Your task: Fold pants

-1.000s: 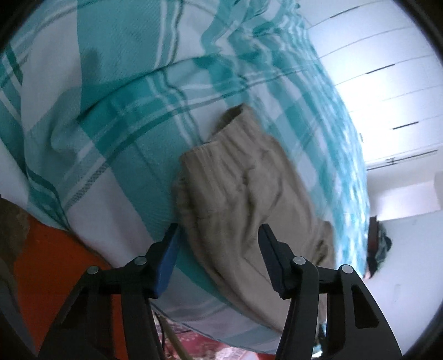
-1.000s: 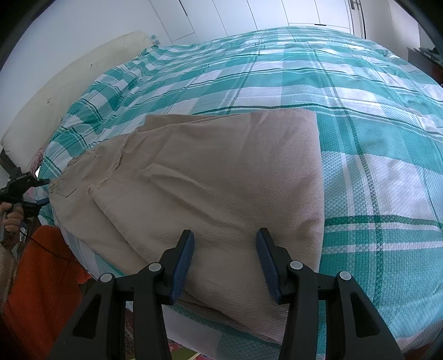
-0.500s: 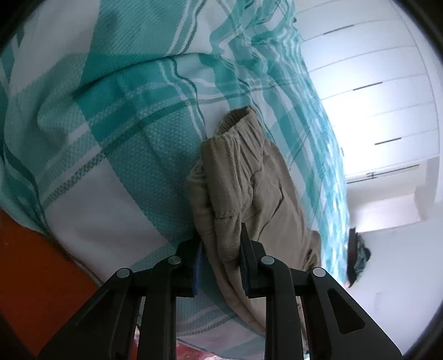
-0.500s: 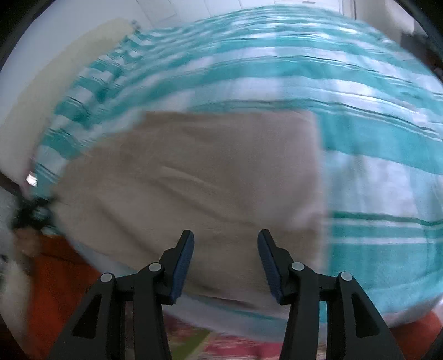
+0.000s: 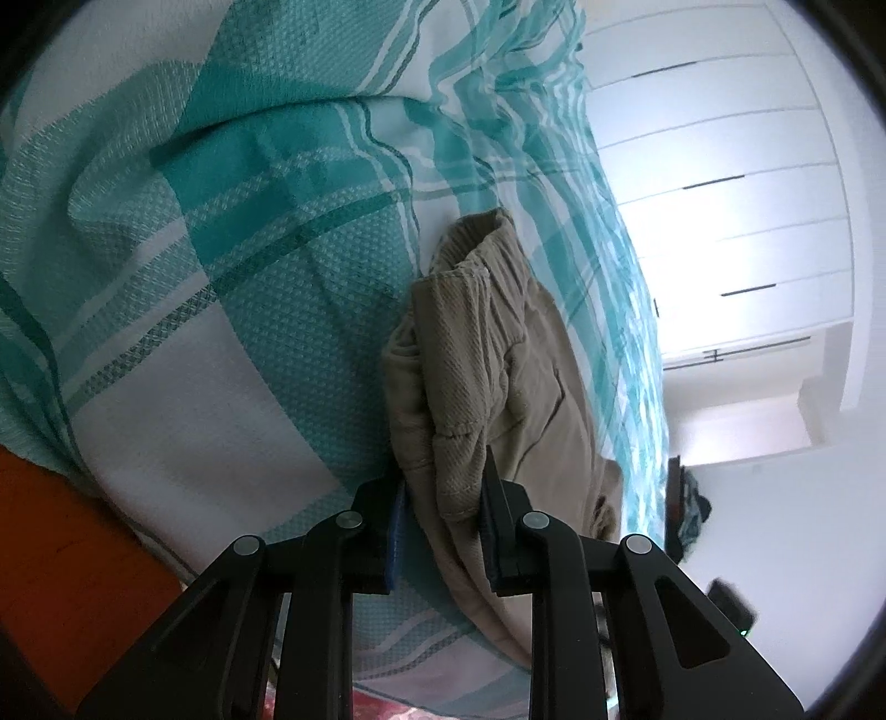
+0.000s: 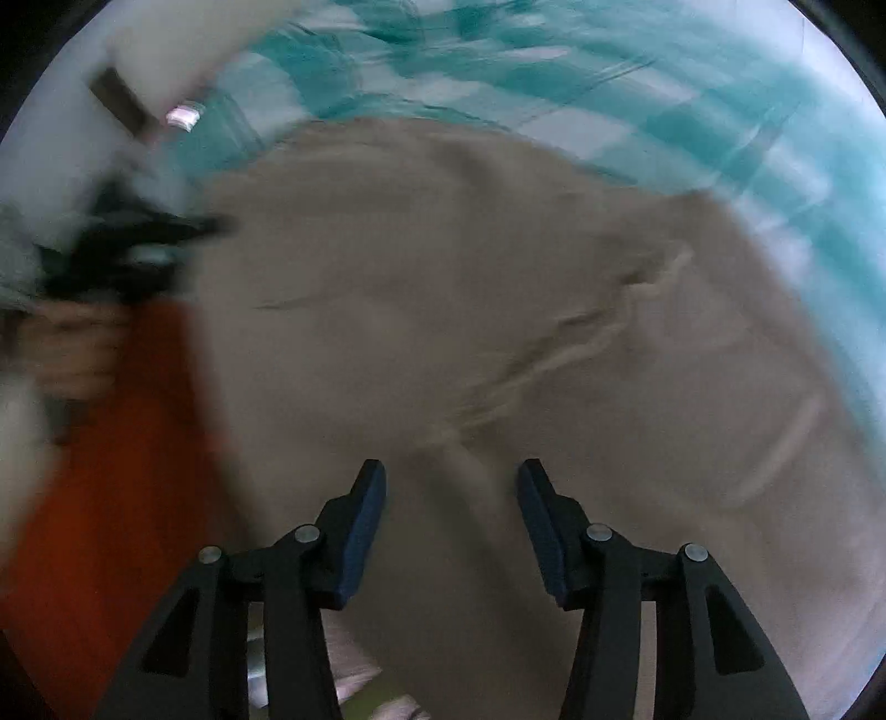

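The folded beige pants (image 5: 487, 360) lie on a teal and white plaid bedspread (image 5: 232, 266). My left gripper (image 5: 443, 498) is shut on a bunched edge of the pants near the bed's side. In the right wrist view the pants (image 6: 443, 310) fill most of the frame, blurred by motion. My right gripper (image 6: 451, 487) is open just above the cloth, nothing between its fingers. The left gripper (image 6: 133, 249) and the hand holding it show blurred at the left of that view.
White wardrobe doors (image 5: 720, 183) stand beyond the bed. An orange surface (image 5: 61, 543) lies below the bed's edge, also in the right wrist view (image 6: 111, 471). A white pillow (image 6: 177, 44) lies at the head of the bed.
My left gripper closed on the edge of the pants. My right gripper swept fast towards the pants, which now fill its view; it stays open.
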The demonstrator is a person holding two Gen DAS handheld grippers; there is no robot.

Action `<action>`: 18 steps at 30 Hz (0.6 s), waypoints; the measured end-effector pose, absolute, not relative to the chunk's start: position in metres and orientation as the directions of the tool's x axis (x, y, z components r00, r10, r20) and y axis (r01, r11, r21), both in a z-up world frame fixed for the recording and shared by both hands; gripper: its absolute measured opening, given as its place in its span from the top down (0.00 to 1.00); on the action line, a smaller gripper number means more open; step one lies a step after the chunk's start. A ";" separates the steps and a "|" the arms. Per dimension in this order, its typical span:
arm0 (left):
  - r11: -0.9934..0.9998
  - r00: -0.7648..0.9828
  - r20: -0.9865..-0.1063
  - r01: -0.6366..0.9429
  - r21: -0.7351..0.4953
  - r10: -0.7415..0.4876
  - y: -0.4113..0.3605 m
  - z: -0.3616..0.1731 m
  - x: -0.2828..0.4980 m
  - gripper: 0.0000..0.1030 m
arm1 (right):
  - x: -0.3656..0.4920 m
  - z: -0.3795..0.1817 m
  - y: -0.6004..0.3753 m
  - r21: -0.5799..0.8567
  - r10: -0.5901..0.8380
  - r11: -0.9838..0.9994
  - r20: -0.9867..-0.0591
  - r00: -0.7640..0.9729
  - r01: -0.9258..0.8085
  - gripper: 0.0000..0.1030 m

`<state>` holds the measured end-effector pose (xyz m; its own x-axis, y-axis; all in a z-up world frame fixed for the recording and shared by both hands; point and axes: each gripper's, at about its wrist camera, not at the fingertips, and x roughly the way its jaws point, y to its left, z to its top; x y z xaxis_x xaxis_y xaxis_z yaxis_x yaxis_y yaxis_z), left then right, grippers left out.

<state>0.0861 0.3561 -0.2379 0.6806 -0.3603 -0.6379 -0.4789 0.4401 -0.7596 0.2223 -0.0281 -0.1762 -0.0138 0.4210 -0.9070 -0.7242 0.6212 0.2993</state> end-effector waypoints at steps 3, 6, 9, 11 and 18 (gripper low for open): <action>0.425 0.681 -0.634 -0.483 -0.765 -0.367 0.357 -0.240 0.088 0.79 | 0.248 -0.140 -0.043 0.211 0.419 0.653 -0.901 0.114 -0.727 0.53; 0.426 0.681 -0.634 -0.483 -0.765 -0.366 0.359 -0.240 0.088 0.79 | 0.248 -0.133 -0.040 0.151 0.361 0.613 -0.927 0.105 -0.776 0.52; 0.421 0.684 -0.629 -0.480 -0.770 -0.370 0.358 -0.241 0.089 0.78 | 0.215 -0.141 -0.037 0.132 0.372 0.534 -0.924 0.091 -0.835 0.52; 0.419 0.684 -0.628 -0.480 -0.770 -0.371 0.358 -0.241 0.089 0.78 | 0.200 -0.157 -0.028 0.104 0.346 0.532 -0.933 0.103 -0.841 0.54; 0.425 0.679 -0.634 -0.483 -0.765 -0.370 0.357 -0.241 0.090 0.77 | 0.202 -0.188 -0.023 -0.079 0.243 0.628 -0.925 0.292 -0.774 0.54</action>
